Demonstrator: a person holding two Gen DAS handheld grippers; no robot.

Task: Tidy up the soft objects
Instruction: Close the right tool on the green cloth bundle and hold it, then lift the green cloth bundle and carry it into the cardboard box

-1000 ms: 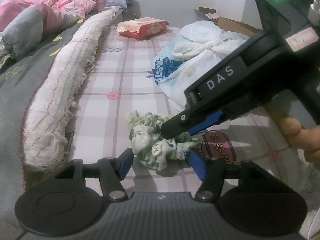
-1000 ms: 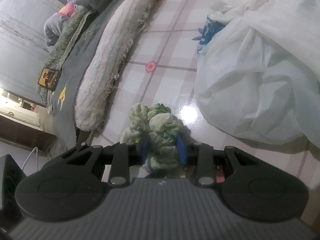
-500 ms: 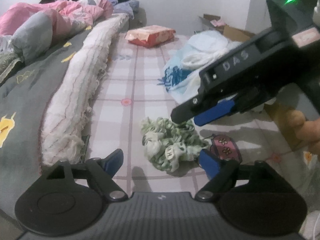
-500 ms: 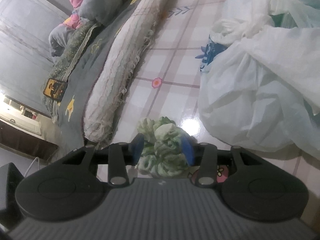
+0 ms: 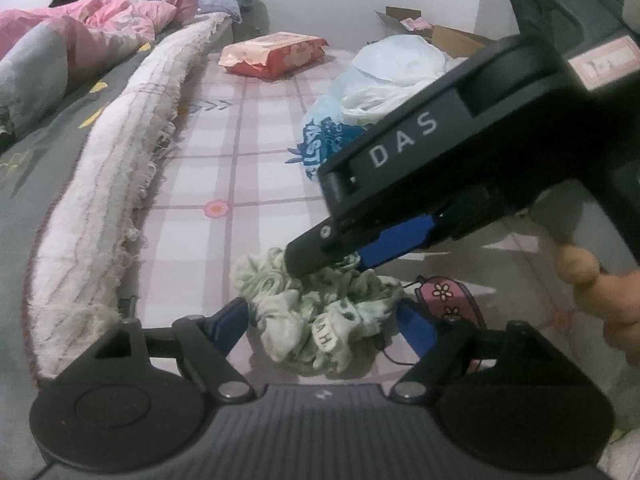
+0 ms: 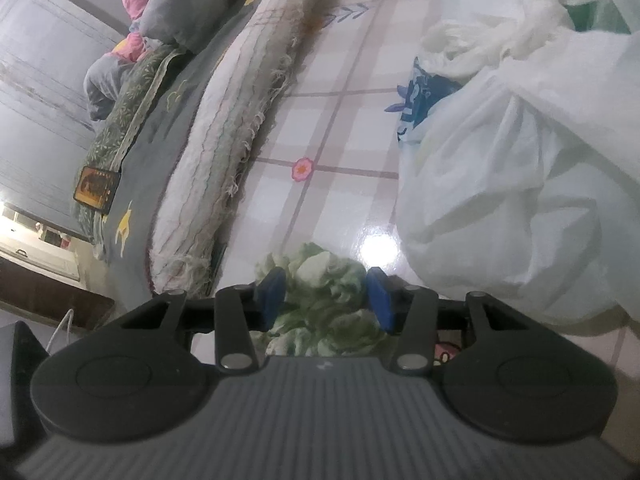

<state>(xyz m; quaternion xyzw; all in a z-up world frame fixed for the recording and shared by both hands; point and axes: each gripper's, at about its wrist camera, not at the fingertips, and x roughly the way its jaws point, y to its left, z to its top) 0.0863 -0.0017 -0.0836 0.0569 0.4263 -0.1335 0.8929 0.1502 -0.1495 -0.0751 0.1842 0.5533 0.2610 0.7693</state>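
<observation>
A crumpled green-and-white cloth (image 5: 316, 312) lies on the pink checked floor mat (image 5: 248, 184). My left gripper (image 5: 324, 324) is open, its blue pads on either side of the cloth's near end. My right gripper (image 5: 332, 256) comes in from the upper right, its tips down at the cloth's far part. In the right wrist view the right gripper (image 6: 326, 300) is open with the cloth (image 6: 320, 280) between its blue pads. A long rolled white fringed blanket (image 5: 112, 208) lies to the left.
A white plastic bag (image 6: 520, 168) with blue print sits right of the cloth. A pink flowered item (image 5: 448, 300) lies beside the cloth. An orange packet (image 5: 272, 54) is further back. Grey bedding with pink quilts (image 5: 60, 60) lies at left. Cardboard box (image 5: 452, 36) at back right.
The right gripper let go of the cloth and opened wider, lifted, then came back down onto it. The left gripper drew back, then closed in around the cloth again.
</observation>
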